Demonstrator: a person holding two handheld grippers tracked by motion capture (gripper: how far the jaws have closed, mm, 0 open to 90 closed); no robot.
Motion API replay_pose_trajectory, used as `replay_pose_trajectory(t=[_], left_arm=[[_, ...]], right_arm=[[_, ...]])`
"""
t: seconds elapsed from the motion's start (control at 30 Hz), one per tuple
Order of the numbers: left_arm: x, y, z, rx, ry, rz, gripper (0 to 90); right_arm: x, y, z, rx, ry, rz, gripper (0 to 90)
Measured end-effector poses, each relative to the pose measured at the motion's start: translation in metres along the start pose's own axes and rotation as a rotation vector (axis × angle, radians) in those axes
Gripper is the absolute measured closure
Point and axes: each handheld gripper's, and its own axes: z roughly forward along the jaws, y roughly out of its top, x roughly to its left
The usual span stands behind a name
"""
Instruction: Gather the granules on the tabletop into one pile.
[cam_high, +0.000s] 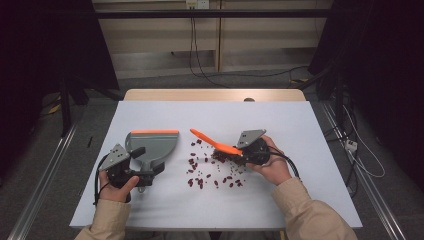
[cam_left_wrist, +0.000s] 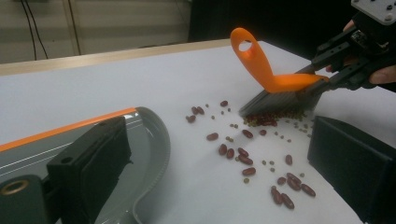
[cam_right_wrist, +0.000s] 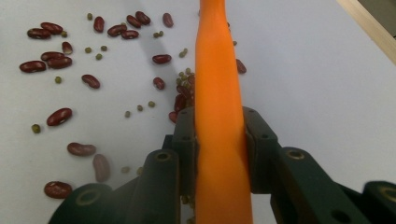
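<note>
A grey dustpan (cam_high: 152, 142) (cam_left_wrist: 149, 140) with an orange front lip lies flat on the white table (cam_high: 300, 130). My left gripper (cam_high: 148, 161) (cam_left_wrist: 217, 135) sits at its handle with the jaws wide apart; one jaw lies over the pan, the other stands off it. Red beans and small green ones (cam_high: 210, 172) (cam_left_wrist: 247, 158) (cam_right_wrist: 60, 60) are scattered mid-table. My right gripper (cam_high: 240, 150) (cam_left_wrist: 327, 79) (cam_right_wrist: 219, 140) is shut on an orange hand brush (cam_high: 215, 144) (cam_left_wrist: 261, 70) (cam_right_wrist: 217, 70). Its grey bristles (cam_left_wrist: 275, 100) rest on the table against a heap of beans.
The table's wooden far edge (cam_high: 215, 95) runs behind the white surface. Bare white table lies right of the right hand and along the near edge. Dark curtains, cables and a floor rail (cam_high: 45, 170) surround the table.
</note>
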Motion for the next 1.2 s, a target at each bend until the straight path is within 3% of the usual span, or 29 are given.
replay_pose_trajectory(t=[0.17, 0.3, 0.43, 0.47, 0.57, 0.6, 0.8, 1.0, 1.1, 1.2], left_arm=[[-0.001, 0.0, 0.0, -0.001, -0.002, 0.002, 5.4], [-0.001, 0.0, 0.001, 0.003, -0.004, 0.004, 5.4], [0.0, 0.0, 0.002, 0.005, -0.008, 0.0, 5.4], [0.0, 0.0, 0.002, 0.005, -0.009, -0.002, 5.4], [0.003, 0.0, 0.002, 0.005, -0.003, -0.005, 5.4], [0.003, 0.0, 0.001, 0.004, -0.001, -0.006, 5.4], [0.005, -0.001, 0.0, 0.005, 0.006, -0.012, 5.4], [0.007, -0.003, -0.002, 0.005, 0.012, -0.019, 5.4], [0.007, -0.003, -0.003, 0.003, 0.013, -0.022, 5.4], [0.008, -0.002, -0.004, 0.001, 0.017, -0.018, 5.4]], right_arm=[[0.004, 0.002, -0.004, -0.01, -0.01, 0.004, 71.2], [-0.01, 0.006, -0.007, -0.075, -0.035, 0.045, 71.3], [-0.022, 0.013, -0.003, -0.085, -0.049, 0.049, 71.2], [-0.03, 0.019, 0.003, -0.096, -0.05, 0.051, 71.2], [-0.037, 0.026, 0.011, -0.098, -0.062, 0.048, 71.3], [-0.043, 0.032, 0.021, -0.1, -0.084, 0.048, 71.3], [-0.051, 0.049, 0.047, -0.09, -0.102, 0.034, 71.3], [-0.049, 0.063, 0.069, -0.077, -0.119, -0.011, 71.3], [-0.042, 0.064, 0.081, -0.044, -0.096, -0.037, 71.3], [-0.038, 0.063, 0.083, -0.057, -0.062, -0.039, 71.3]])
